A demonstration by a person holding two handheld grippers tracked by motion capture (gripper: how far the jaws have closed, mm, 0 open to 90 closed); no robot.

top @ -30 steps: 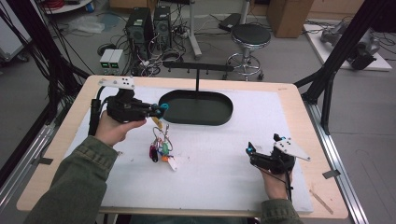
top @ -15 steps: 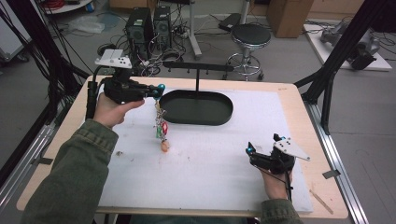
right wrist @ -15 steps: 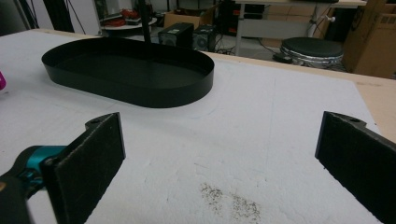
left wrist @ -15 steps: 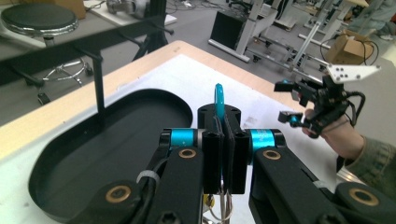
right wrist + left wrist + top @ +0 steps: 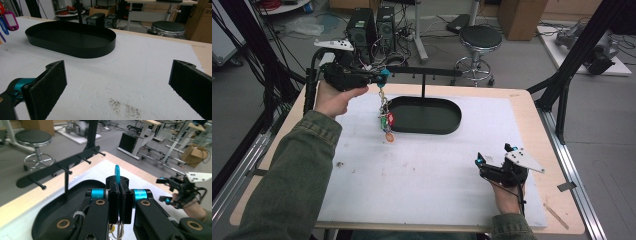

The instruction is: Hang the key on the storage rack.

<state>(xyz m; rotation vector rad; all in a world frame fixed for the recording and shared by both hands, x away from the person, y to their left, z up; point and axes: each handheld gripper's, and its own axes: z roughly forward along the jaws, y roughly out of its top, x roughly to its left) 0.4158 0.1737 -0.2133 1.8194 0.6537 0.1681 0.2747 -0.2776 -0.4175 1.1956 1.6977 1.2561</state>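
So the bunch of keys and tags (image 5: 385,120) is dangling straight down at 6 o'clock from the left gripper (image 5: 381,78), off the mat, just left of the black oval tray (image 5: 447,122). That gripper's jaws are pinched tight on the blue ring (image 5: 117,173) at the top of the bunch. The right gripper (image 5: 479,162) sits way off at 4 o'clock from the keys, low over the white mat (image 5: 422,175), jaws spread wide with nothing between them.

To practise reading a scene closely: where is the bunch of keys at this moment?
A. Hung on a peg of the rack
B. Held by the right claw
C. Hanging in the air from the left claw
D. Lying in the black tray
C: the bunch of keys dangles from the shut left claw, above the white mat and beside the black tray.
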